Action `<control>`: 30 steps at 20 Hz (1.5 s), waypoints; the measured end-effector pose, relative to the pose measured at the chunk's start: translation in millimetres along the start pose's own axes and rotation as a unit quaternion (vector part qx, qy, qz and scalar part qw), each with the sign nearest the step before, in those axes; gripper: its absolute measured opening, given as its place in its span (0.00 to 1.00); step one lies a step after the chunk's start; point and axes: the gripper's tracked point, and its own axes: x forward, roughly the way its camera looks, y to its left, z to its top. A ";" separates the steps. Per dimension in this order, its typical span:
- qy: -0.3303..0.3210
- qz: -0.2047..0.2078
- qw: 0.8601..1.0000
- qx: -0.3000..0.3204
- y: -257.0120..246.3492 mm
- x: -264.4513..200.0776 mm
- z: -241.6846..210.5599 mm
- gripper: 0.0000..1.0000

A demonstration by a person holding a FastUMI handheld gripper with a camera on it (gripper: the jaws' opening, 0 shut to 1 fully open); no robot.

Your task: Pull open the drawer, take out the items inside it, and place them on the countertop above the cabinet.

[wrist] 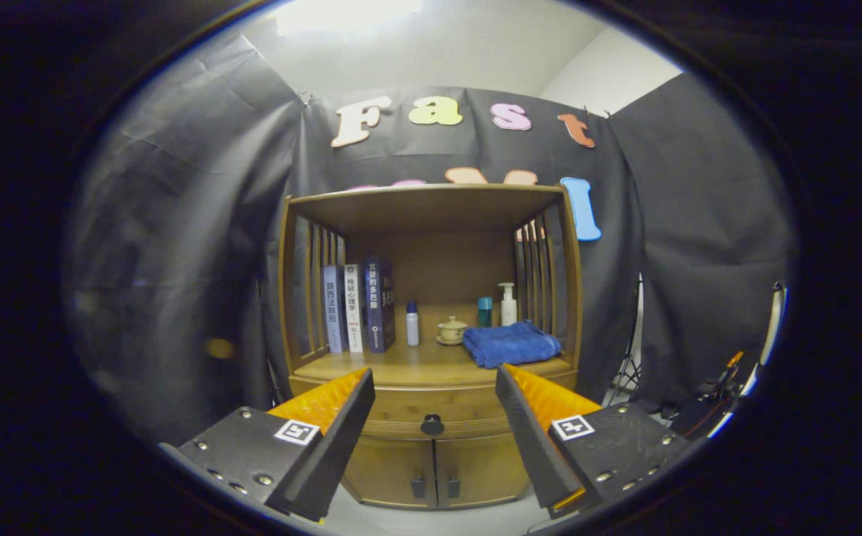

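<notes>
A wooden cabinet [431, 223] stands ahead of me against the black cloth wall. Its drawer [431, 409] is closed, with a dark round knob [432, 425] at the middle of its front. The knob sits between my two fingers and some way beyond them. My gripper [435, 380] is open and holds nothing. The countertop [409, 365] above the drawer is a wooden shelf surface. What is inside the drawer is hidden.
On the countertop stand three books [360, 307], a small white bottle [412, 324], a lidded cup [451, 330], a teal bottle [484, 312], a pump bottle [508, 304] and a folded blue towel [511, 343]. Two cupboard doors [435, 470] lie below the drawer. A stand with cables [721, 387] is at right.
</notes>
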 end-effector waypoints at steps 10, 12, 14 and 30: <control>0.015 0.001 1.000 -0.007 4.7 2.8 -15.1 0.98; 0.014 -0.001 1.000 -0.008 5.0 5.5 -18.8 0.98; 0.014 -0.005 1.000 -0.012 4.3 14.6 -26.9 0.98; 0.133 -0.009 0.991 -0.002 20.2 154.8 -212.1 0.98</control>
